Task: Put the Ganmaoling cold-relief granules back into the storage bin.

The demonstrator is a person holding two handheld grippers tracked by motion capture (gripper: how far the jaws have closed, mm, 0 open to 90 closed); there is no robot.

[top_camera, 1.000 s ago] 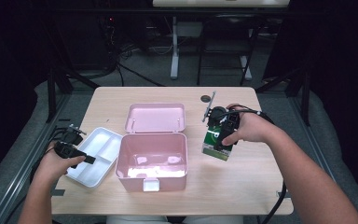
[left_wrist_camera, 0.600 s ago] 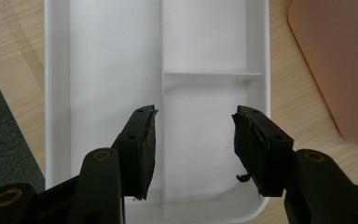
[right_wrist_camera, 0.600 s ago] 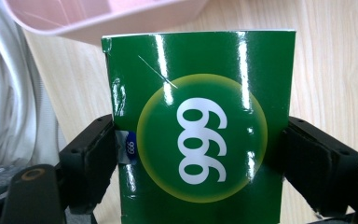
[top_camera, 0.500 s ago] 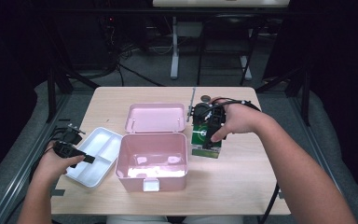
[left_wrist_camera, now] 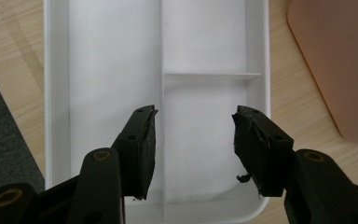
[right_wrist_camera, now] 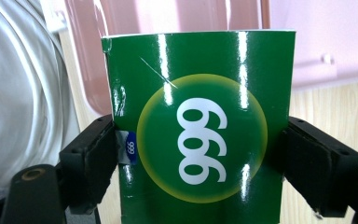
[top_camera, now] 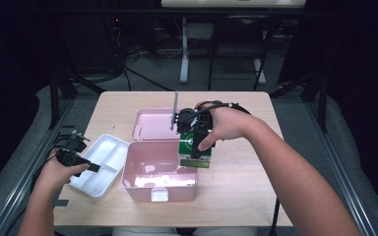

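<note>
while the right gripper (top_camera: 195, 142) clamps the glossy green cardboard box printed with 999 (right_wrist_camera: 200, 135) by its two side faces, that box hangs upright at the right rim of the open pink plastic case (top_camera: 150, 169), just beside the cavity rather than over it. its long axis runs up and down, so the move is probably leftward, then down. the left gripper (left_wrist_camera: 193, 149), jaws parted and empty, hovers over the white divided plastic tray (left_wrist_camera: 56, 93), farther off.

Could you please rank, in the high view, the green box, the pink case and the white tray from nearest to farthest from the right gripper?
1. Green box: clamped in the right gripper, at the case's right edge.
2. Pink case: just left of it, mid-table.
3. White tray: far left, under the left gripper.
</note>
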